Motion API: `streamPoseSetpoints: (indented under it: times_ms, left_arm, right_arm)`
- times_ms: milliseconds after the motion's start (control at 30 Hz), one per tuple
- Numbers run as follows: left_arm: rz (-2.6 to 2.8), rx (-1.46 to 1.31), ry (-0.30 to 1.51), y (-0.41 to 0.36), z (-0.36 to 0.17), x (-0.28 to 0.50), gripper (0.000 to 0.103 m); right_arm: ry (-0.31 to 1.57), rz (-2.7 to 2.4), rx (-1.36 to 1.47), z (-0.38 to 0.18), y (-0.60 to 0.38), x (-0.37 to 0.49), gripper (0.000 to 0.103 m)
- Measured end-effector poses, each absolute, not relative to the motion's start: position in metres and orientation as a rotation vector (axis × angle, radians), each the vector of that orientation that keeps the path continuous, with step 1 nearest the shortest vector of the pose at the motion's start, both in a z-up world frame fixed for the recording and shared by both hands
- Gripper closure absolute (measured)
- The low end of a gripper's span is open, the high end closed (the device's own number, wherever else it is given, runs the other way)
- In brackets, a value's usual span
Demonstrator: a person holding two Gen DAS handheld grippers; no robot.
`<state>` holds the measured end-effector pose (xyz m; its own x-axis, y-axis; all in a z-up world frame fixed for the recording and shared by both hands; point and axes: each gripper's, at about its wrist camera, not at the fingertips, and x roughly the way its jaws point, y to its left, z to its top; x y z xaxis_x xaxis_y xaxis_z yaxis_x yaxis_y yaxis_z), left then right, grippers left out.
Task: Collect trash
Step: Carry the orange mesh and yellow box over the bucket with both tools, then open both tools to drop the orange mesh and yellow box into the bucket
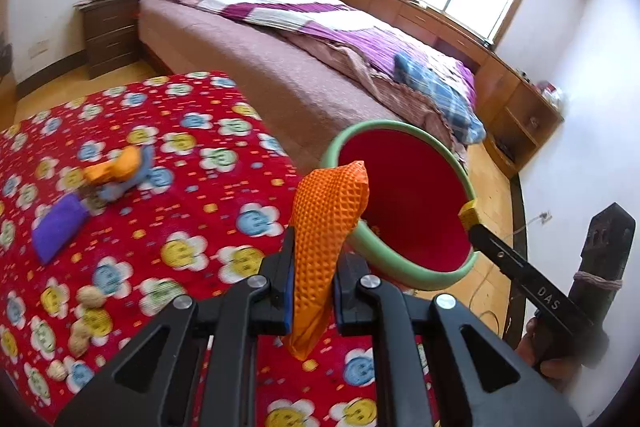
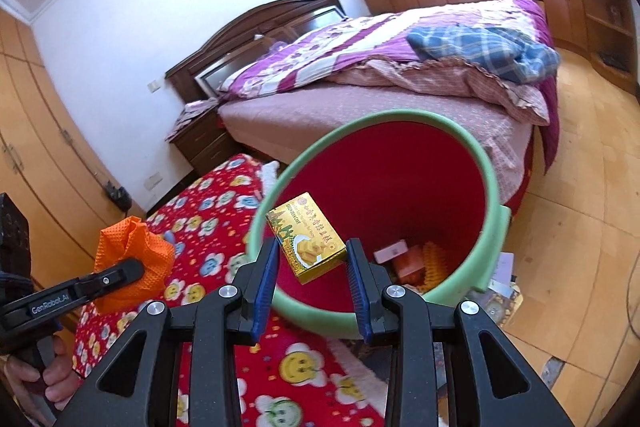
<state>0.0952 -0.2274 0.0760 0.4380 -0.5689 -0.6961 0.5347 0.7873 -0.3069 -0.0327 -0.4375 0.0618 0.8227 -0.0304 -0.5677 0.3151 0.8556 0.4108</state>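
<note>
The left tool [image 1: 312, 287] is clamped on an orange textured cloth [image 1: 330, 223], held up just beside the green rim of the red bin [image 1: 404, 211]. The right tool [image 2: 312, 267] stands spread, its blue pads either side of a yellow box [image 2: 306, 237] at the bin's mouth; whether the pads touch the box I cannot tell. Inside the bin lie a few packets [image 2: 408, 259]. On the flowered red worktop [image 1: 192, 211] rest a purple pouch [image 1: 60, 227], peanuts [image 1: 86, 315] and another orange scrap [image 1: 116, 167].
</note>
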Motion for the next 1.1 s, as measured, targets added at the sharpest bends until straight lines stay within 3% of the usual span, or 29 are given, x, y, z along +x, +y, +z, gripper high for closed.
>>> streamPoseSetpoints:
  times_ms: [567,767,1100]
  left_arm:
    - [-0.789,0.049,0.869,-0.313,0.051,0.111,0.09]
    - [-0.803,0.037,0.871,-0.318,0.049,0.114,0.066]
    - [-0.781,0.012,0.858,-0.305,0.052,0.111,0.062]
  right_arm:
    - [0.6,-0.273,0.598,0.037,-0.472,-0.038,0.068]
    - [0.612,-0.273,0.616,0.031,-0.476,-0.035,0.066]
    - [0.622,-0.275,0.631,0.028,-0.477,-0.034,0.067]
